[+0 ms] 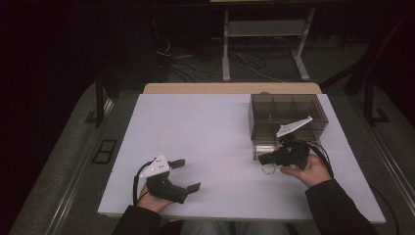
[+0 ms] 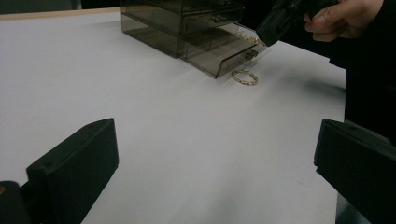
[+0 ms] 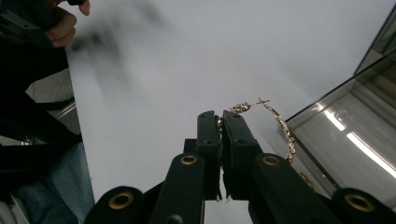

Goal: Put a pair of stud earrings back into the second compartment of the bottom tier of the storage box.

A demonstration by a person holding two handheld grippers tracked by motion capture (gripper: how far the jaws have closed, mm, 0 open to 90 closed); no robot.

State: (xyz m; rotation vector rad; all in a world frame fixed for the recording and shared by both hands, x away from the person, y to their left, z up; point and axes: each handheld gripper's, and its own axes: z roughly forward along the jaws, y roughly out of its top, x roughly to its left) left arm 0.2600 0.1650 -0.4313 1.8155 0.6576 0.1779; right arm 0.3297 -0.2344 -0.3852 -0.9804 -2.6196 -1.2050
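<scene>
Right now my right tool (image 3: 220, 122) is pinched together on a gold chain (image 3: 280, 126), which trails from the tips toward two o'clock onto the edge of the smoky drawer box (image 1: 286, 117). A gold ring-shaped bracelet (image 2: 244, 77) lies on the white worktop (image 1: 195, 142) just in front of the open drawer (image 2: 224, 56). My left tool (image 1: 185, 175) sits at seven o'clock on the worktop, jaws wide apart, well away from both.
</scene>
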